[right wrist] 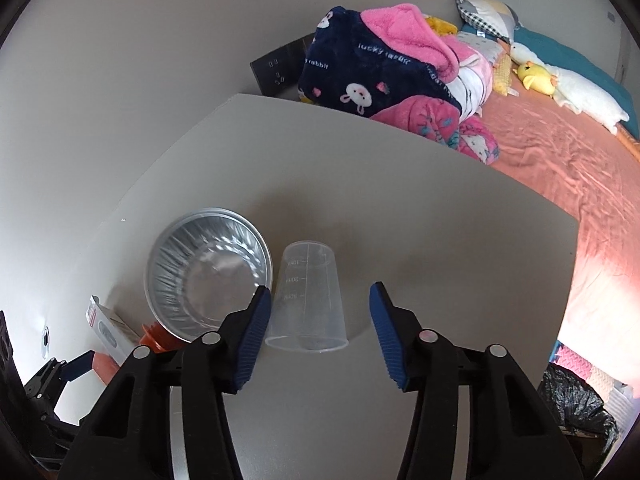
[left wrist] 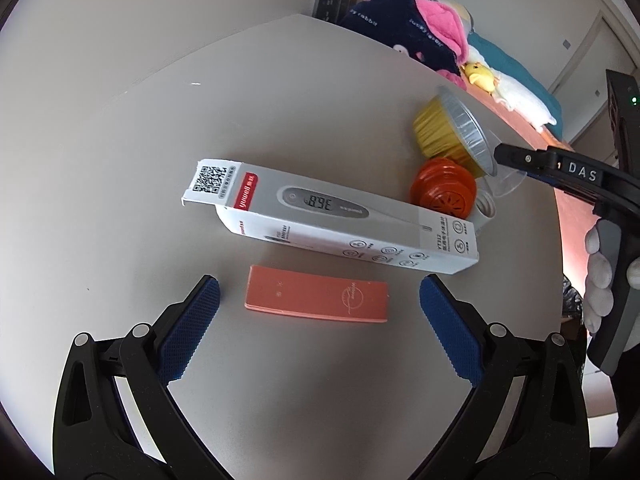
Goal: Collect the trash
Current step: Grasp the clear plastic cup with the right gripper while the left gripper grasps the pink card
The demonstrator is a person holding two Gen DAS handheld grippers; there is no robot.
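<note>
In the left wrist view a flat pink card box (left wrist: 317, 295) lies on the grey table (left wrist: 160, 160) between the open blue pads of my left gripper (left wrist: 320, 292). Beyond it lies a white thermometer box (left wrist: 332, 218), then an orange lid (left wrist: 442, 188) and a foil cup (left wrist: 456, 132). In the right wrist view my right gripper (right wrist: 320, 304) is open around an upturned clear measuring cup (right wrist: 308, 300), jaws apart from its sides. The foil cup (right wrist: 208, 272) stands left of it.
A bed (right wrist: 560, 168) with a navy and pink blanket (right wrist: 384, 64) and plush toys lies past the table's far edge. A black trash bag (right wrist: 576, 404) hangs at the lower right. The right gripper shows in the left wrist view (left wrist: 560, 172).
</note>
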